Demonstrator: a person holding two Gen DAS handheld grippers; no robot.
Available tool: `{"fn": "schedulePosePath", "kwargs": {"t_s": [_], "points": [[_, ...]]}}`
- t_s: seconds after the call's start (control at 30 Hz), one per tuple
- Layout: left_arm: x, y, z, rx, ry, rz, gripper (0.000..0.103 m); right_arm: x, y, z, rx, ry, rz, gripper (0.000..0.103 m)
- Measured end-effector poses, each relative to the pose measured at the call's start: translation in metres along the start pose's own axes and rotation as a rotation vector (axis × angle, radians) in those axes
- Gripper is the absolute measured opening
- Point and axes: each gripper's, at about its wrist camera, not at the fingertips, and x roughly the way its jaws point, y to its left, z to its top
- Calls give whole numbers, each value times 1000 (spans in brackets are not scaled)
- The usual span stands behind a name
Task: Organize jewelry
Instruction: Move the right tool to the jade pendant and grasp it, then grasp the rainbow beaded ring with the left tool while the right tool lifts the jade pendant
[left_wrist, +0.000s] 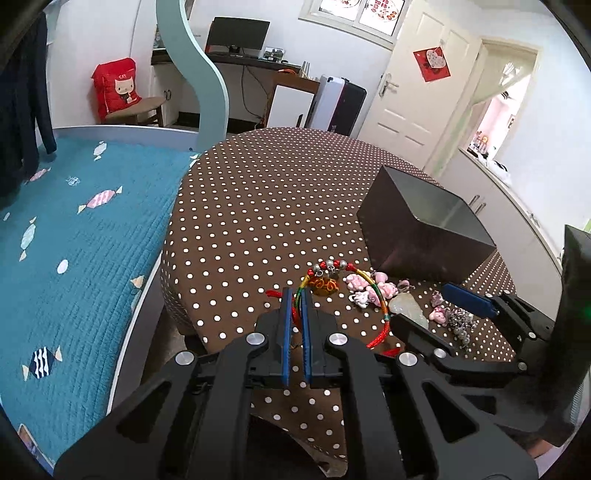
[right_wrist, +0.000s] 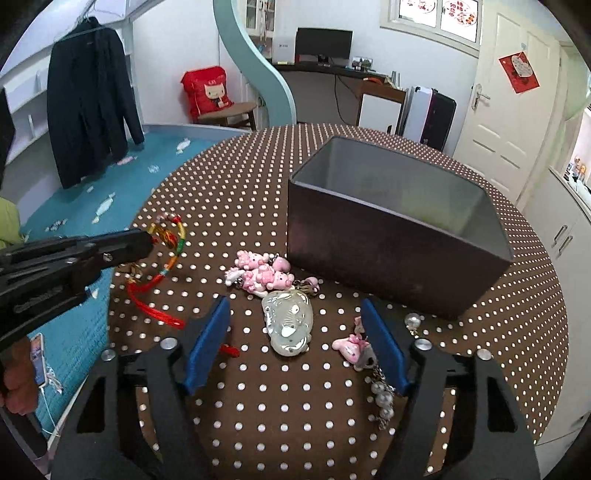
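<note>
You are pinching the braided cord bracelet (left_wrist: 334, 280) in your left tongs (left_wrist: 295, 295); the dark box (left_wrist: 424, 229) is sitting ahead-right. Your right tongs (right_wrist: 295, 321) are gaping around the jade pendant (right_wrist: 288, 321).

A home bedroom: quilted bed (left_wrist: 85, 236), hanging jacket (right_wrist: 88, 99), desk with monitor (right_wrist: 324, 42).

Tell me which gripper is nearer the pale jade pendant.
Right. The right gripper is open with the jade pendant lying between its fingers. The left gripper is off to the pendant's left, shut on the braided bracelet.
</note>
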Motion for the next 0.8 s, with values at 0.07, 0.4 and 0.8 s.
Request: {"fn": "schedulePosePath", "kwargs": {"t_s": [0.07, 0.4, 0.8], "points": [[1, 0, -1, -1, 2, 2, 5, 8, 0, -2, 7, 21, -18, 60], [4, -7, -3, 14, 3, -11, 5, 3, 2, -6, 13, 1, 47, 28], [-17, -26, 20, 19, -66, -77, 5, -40, -40, -5, 170, -122, 116, 8]]}}
